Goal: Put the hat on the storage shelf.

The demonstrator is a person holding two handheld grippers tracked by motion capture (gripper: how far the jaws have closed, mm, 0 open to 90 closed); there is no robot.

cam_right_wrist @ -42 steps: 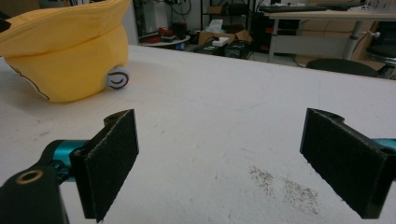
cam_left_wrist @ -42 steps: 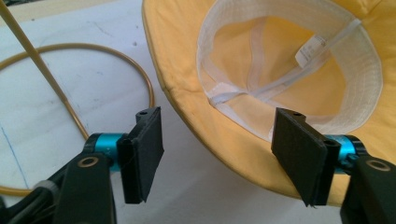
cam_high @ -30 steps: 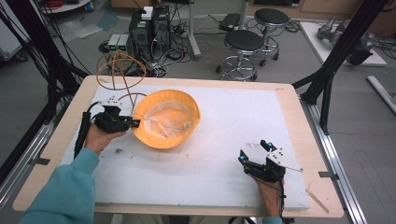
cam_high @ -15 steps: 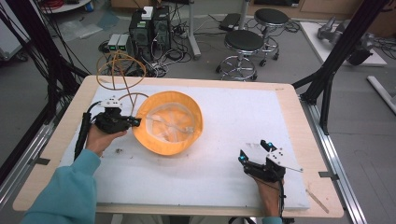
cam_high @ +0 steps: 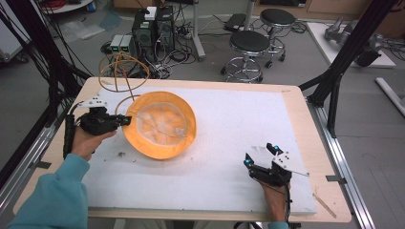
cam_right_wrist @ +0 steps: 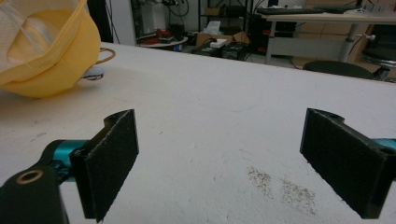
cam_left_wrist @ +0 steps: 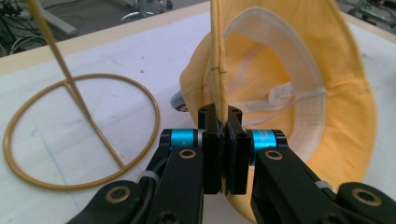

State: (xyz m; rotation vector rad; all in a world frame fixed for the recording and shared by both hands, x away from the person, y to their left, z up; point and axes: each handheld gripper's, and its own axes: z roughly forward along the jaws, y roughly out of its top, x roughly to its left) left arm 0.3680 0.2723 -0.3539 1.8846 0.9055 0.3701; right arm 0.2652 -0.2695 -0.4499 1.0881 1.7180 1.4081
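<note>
A yellow bucket hat (cam_high: 162,125) lies upside down on the white mat, its pale lining and chin strap facing up. My left gripper (cam_high: 128,120) is at the hat's left edge. In the left gripper view its jaws (cam_left_wrist: 223,116) are shut on the brim of the hat (cam_left_wrist: 289,93), which stands up on edge between the pads with the crown tipped away. My right gripper (cam_high: 259,153) rests near the front right of the mat. Its jaws (cam_right_wrist: 224,154) are wide open with nothing between them, and the hat (cam_right_wrist: 42,51) is far off at the left.
A golden wire stand (cam_left_wrist: 93,122), a ring with a crossbar and an upright rod, sits on the mat behind and left of the hat. The wooden table edge (cam_high: 329,157) runs just right of the right gripper. Stools (cam_high: 248,43) and computers (cam_high: 153,28) stand beyond the table.
The left hand has pulled slightly left and upward with the brim, so the hat's left side is lifted and the hat has shifted a little left. The right gripper has stayed put.
</note>
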